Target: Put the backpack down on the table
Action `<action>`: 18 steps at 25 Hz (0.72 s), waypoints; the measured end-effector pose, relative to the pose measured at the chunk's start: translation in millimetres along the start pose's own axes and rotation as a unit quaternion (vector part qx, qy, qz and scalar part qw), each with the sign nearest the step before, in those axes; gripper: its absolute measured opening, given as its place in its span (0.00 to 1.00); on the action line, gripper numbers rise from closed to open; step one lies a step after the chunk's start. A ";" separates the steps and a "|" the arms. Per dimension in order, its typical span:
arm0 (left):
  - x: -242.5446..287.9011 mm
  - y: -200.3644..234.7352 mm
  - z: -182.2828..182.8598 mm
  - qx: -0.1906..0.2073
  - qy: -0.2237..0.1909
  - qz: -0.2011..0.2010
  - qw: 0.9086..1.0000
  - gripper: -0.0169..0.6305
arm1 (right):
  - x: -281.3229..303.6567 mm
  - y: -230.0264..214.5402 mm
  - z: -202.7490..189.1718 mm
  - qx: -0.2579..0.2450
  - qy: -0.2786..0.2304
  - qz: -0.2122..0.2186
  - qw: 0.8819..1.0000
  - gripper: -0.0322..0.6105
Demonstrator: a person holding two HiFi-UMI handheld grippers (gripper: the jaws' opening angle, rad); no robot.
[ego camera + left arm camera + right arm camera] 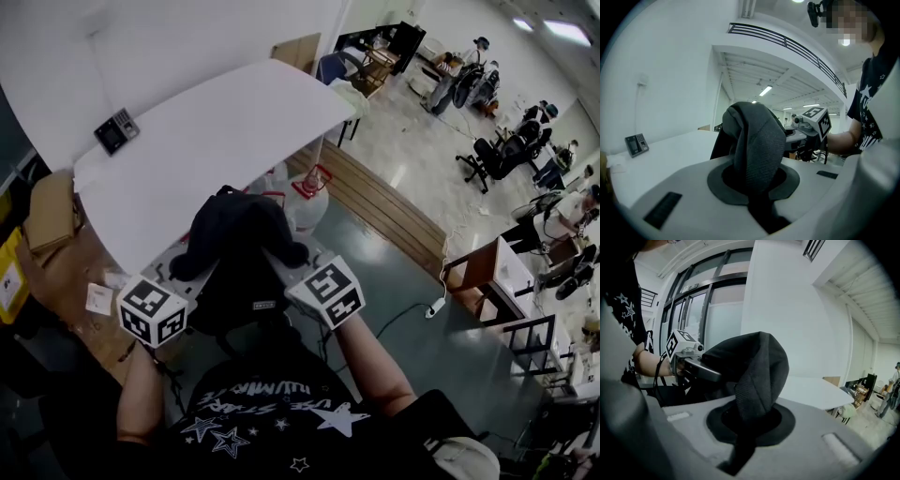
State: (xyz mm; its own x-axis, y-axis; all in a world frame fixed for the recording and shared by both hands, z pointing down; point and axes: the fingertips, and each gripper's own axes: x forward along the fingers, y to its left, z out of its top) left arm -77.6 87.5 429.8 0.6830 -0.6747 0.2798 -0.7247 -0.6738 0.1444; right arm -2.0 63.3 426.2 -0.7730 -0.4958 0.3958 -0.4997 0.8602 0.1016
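Gripped in the nearly closed left gripper [757, 185] and right gripper [750, 427], the backpack [239, 244] is held aloft near the table [216, 141], not yet set down.

Cardboard box [52, 214] (brown), black office chair [494, 155]

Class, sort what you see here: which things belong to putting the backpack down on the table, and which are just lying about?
Job in hand:
backpack
table
left gripper and right gripper, each shut on the backpack

Lying about:
keypad device on the table
cardboard box
jugs
power strip on the floor
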 end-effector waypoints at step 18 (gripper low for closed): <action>114.6 43.0 81.0 0.024 -0.012 0.085 0.996 0.11 | 13.5 -150.3 32.6 -0.043 -0.058 0.060 0.996 0.08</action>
State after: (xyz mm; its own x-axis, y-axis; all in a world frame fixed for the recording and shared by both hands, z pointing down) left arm -23.1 -43.2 391.3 0.5541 -0.7865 0.2729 -0.8248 -0.5630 0.0522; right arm 49.9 -76.6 386.5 -0.8675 -0.3956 0.3016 -0.3701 0.9184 0.1401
